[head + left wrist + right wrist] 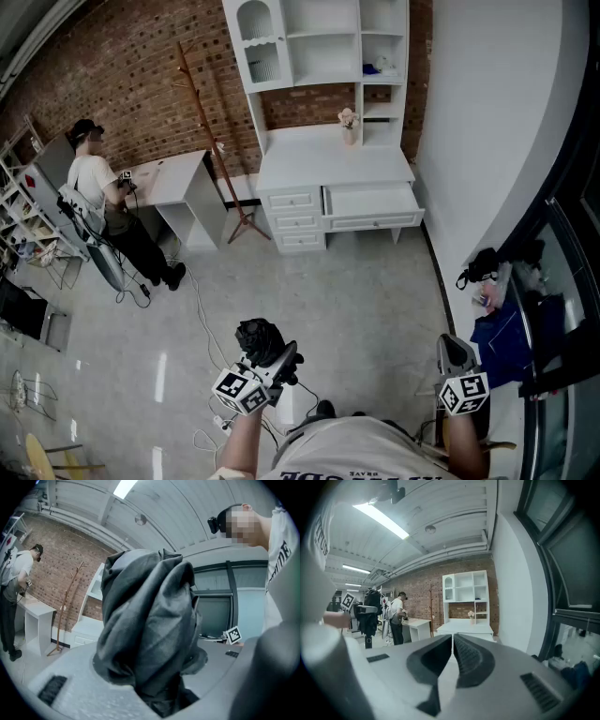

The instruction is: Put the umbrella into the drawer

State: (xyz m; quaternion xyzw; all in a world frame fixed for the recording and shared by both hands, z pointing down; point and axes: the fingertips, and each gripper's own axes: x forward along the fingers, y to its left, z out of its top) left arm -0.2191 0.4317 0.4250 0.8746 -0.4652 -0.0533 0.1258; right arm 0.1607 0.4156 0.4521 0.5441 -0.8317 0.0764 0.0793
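Head view: folded dark grey fabric umbrella [260, 338] at lower centre, carried in the left gripper [274, 359] above the pale grey floor [356, 300]; open white drawer [371, 202] of the white shelved desk [333, 157] at the brick wall, well apart from the umbrella; right gripper [456, 345] at lower right; brown wooden coat stand [208, 131] beside the desk; person [98, 192] at a small white table, far left. Left gripper view: jaws clenched on the umbrella's bunched cloth, which fills the middle. Right gripper view: jaws pressed together, nothing between them; desk far ahead.
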